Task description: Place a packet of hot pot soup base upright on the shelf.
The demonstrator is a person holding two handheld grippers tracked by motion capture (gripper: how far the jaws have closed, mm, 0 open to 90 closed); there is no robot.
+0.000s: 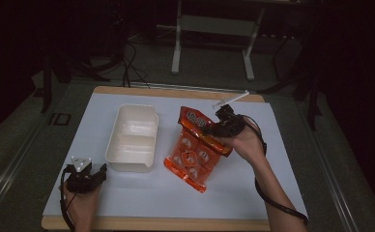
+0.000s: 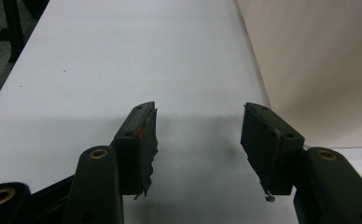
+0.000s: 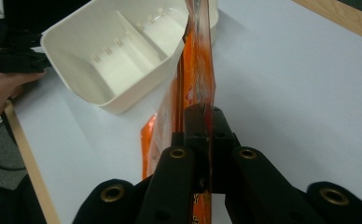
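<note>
Nearest the person, the left gripper (image 1: 96, 175) rests on the white table (image 1: 127, 198) with its jaws spread apart and nothing between them, just beside the cream two-compartment plastic tray (image 1: 132, 137). Farther out, the right gripper (image 1: 213, 128) is clamped tight on the upper edge of the flat orange foil snack bag (image 1: 191, 155), which hangs tilted, its lower end at the table. To load it cleanly, I would lift until the bag clears the tray's rim, then lower it inside.

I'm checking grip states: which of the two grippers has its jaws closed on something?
The right gripper: its jaws are pinched shut on the edge of the orange snack bag, lifting it. The left gripper rests near the white tray with jaws apart, nothing between them.
</note>
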